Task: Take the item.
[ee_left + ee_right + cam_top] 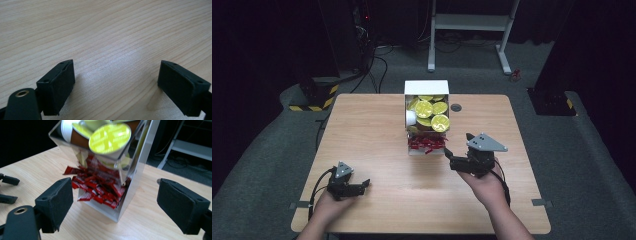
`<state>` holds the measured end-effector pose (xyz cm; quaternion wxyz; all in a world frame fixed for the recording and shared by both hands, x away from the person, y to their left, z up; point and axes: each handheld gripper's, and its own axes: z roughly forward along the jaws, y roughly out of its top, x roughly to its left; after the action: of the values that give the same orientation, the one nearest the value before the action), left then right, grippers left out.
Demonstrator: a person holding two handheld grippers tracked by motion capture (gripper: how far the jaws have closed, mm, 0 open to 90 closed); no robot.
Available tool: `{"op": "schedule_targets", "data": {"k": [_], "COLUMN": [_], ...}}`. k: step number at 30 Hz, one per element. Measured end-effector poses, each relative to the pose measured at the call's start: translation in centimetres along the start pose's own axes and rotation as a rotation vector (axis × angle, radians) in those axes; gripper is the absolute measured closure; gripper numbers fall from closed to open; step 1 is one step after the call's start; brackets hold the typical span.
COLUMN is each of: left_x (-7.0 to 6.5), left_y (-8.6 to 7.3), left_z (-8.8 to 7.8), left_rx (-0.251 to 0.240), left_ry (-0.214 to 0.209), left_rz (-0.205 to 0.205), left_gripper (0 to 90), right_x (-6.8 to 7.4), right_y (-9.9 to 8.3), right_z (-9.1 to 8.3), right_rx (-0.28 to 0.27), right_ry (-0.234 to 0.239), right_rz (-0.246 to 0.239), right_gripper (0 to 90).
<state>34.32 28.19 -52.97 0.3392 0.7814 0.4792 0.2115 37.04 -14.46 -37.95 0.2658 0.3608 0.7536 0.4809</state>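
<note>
While the right gripper [458, 156] faces the dispenser [140, 170] at mid-surface [377, 150], jaws wide apart and empty, the red sachets [100, 188] lie heaped in its lower tray beneath the green-lidded pods [110, 137]. Advised: advance low, straddle one outlying sachet at the heap's edge, and keep clear of the clear wall. Left gripper [357, 187]: jaws apart, idle near the surface's front edge.
</note>
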Motion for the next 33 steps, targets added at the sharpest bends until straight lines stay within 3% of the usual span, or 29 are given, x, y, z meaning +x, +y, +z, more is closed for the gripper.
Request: {"op": "schedule_targets", "data": {"k": [4, 19, 23, 33], "left_x": [0.0, 0.1, 0.0, 0.0], "left_y": [0.0, 0.1, 0.0, -0.1], "left_z": [0.0, 0.1, 0.0, -0.1], "left_rx": [0.0, -0.001, 0.0, 0.001], "left_ry": [0.0, -0.002, -0.005, -0.006], "left_rz": [0.0, 0.006, 0.002, 0.007], "left_gripper": [14.6, 14.7, 14.8, 14.8], "right_x": [-0.3, -0.7, -0.7, -0.1], "right_y": [1.3, 4.8, 6.0, 7.0], "right_z": [-0.3, -0.2, 0.1, 1.7], "right_rx": [-0.016, -0.046, -0.053, -0.039], "right_ry": [0.01, 0.002, -0.006, 0.006], "right_rz": [0.026, 0.019, 0.017, -0.007], "right_gripper": [13.8, 14.4, 14.4, 14.3]}}
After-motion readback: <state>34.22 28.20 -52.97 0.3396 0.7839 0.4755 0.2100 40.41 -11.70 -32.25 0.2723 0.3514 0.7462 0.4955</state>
